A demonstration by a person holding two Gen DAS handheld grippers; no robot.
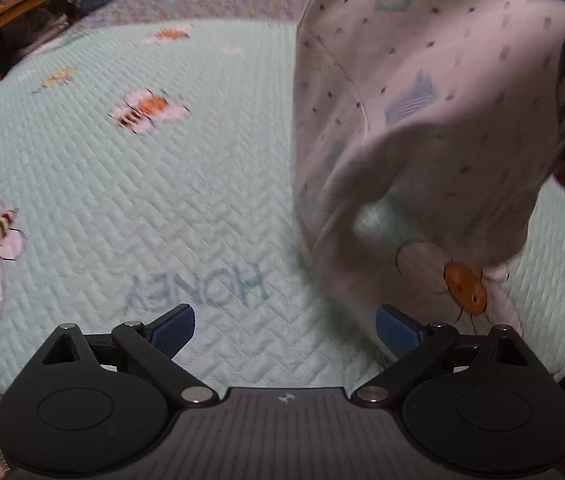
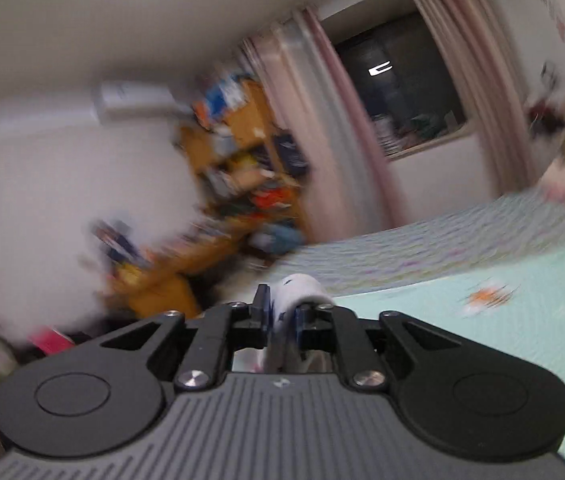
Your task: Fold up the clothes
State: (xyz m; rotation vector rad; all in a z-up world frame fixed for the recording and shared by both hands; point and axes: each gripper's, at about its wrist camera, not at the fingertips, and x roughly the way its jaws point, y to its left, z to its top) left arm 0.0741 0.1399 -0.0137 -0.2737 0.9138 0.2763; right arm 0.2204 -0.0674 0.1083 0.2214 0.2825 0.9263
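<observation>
right gripper (image 2: pixel 282 314) pinched on a fold of pale printed garment (image 1: pixel 422 120); left gripper (image 1: pixel 284 328) wide and empty.

right jaws stand narrow with a roll of white cloth clamped between the blue pads and bulging out over the tips; the right wrist view is heavily blurred, so how deep the bite goes cannot be confirmed. seen from the left wrist, the garment hangs in the air at the right of the frame, its lower hem appearing to brush the mint quilted bedspread (image 1: pixel 142 200). left fingers (image 1: pixel 174 328) are spread apart over bare quilt, just beside the hanging cloth, touching nothing. judged step: pick-up and shake-out, before any fold. next move calls for the left gripper to take a second corner or edge, so the piece can be spread flat on the bed.
</observation>
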